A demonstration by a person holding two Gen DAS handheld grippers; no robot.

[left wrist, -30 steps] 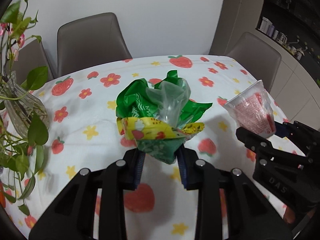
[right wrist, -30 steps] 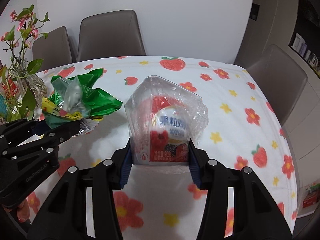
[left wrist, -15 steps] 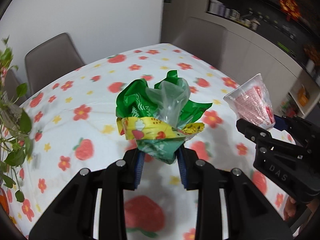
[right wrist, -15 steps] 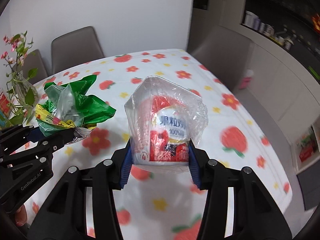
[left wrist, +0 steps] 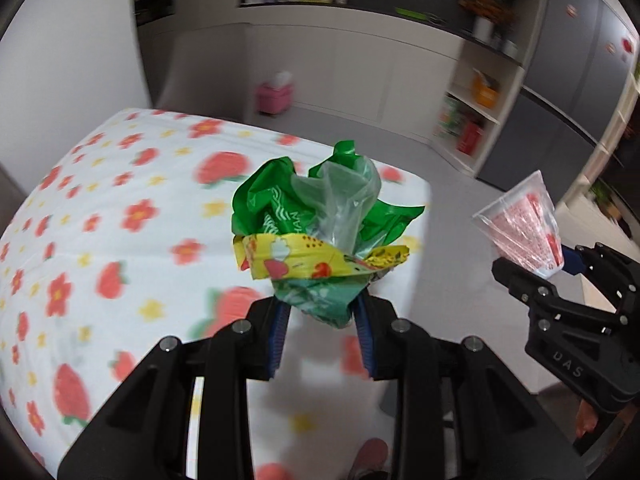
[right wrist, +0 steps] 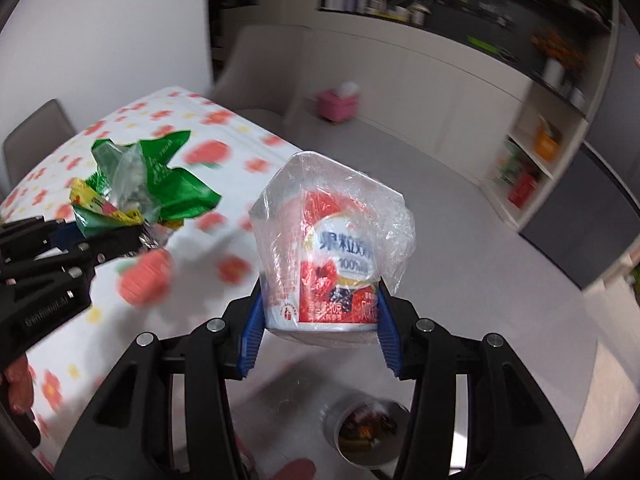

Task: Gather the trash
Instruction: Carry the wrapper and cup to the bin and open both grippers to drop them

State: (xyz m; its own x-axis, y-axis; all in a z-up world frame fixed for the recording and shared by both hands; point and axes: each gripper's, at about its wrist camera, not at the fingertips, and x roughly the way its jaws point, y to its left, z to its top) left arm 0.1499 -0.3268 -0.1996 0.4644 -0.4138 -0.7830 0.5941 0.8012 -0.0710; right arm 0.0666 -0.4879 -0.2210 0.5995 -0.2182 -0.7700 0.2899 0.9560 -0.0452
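Note:
My left gripper [left wrist: 320, 330] is shut on a crumpled bundle of green, yellow and clear wrappers [left wrist: 320, 224], held above the corner of the flower-print tablecloth [left wrist: 120, 216]. My right gripper [right wrist: 318, 334] is shut on a red and white juice carton wrapped in clear plastic [right wrist: 332, 248], held over the grey floor past the table's edge. In the left wrist view the carton [left wrist: 524, 228] and the right gripper [left wrist: 568, 272] appear at the right. In the right wrist view the wrapper bundle [right wrist: 140, 184] and the left gripper [right wrist: 80, 240] show at the left.
A round bin with trash inside [right wrist: 368, 432] stands on the floor below the right gripper. A pink box [right wrist: 338, 102] sits on the floor by white cabinets [left wrist: 360, 68]. Shelves with goods [right wrist: 528, 160] line the right. A grey chair [right wrist: 32, 136] stands behind the table.
Both grippers have swung to the right from over the middle of the table to its corner, keeping hold of the bundle and the carton. The plant left view; floor, cabinets and bin came in.

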